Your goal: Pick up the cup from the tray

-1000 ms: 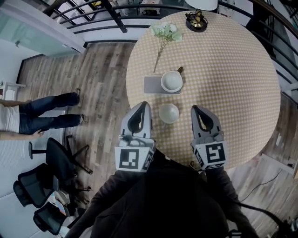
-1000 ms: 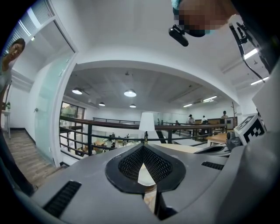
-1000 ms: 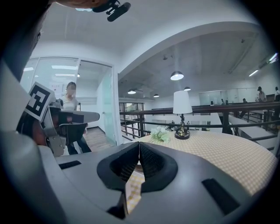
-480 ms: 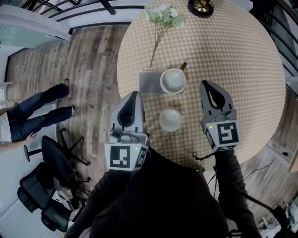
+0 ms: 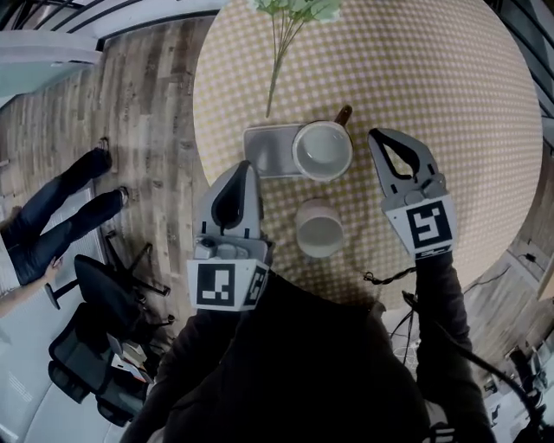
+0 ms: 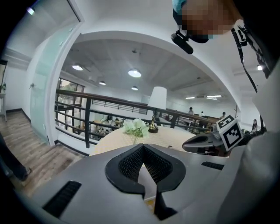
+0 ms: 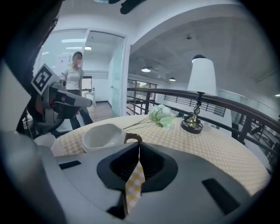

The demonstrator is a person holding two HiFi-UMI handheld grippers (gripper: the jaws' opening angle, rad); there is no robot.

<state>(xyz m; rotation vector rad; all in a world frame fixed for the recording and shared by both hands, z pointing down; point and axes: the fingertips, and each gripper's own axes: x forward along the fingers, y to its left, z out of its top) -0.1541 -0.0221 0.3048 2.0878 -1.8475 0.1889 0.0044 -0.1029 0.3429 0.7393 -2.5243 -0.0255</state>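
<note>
Since a second ago both grippers have gone forward over the table (image 5: 450,104) and further apart, and the lamp has left the head view.

At the far left of the head view, a seated person's legs (image 5: 61,203) rest on the wood floor, with black chairs (image 5: 91,346) below them. The left gripper (image 5: 247,166) has its jaws together with nothing between them; its tip is at the near edge of the tray (image 5: 264,149), toward the tray's left part. The grey tray lies on the checked cloth, and the flowers (image 5: 294,9) lie beyond it.

The cup (image 5: 323,150), white with a brown handle, stands upright on the right end of the tray. A white bowl (image 5: 319,229) stands on the cloth just before the tray, between the two grippers and apart from both. The right gripper (image 5: 378,136) is just beside the cup on its right, not touching it; its jaws are also together and hold nothing.

In the right gripper view the cup (image 7: 103,135) is left of the closed tip (image 7: 139,144), with the lamp (image 7: 197,96) further back at the right.
</note>
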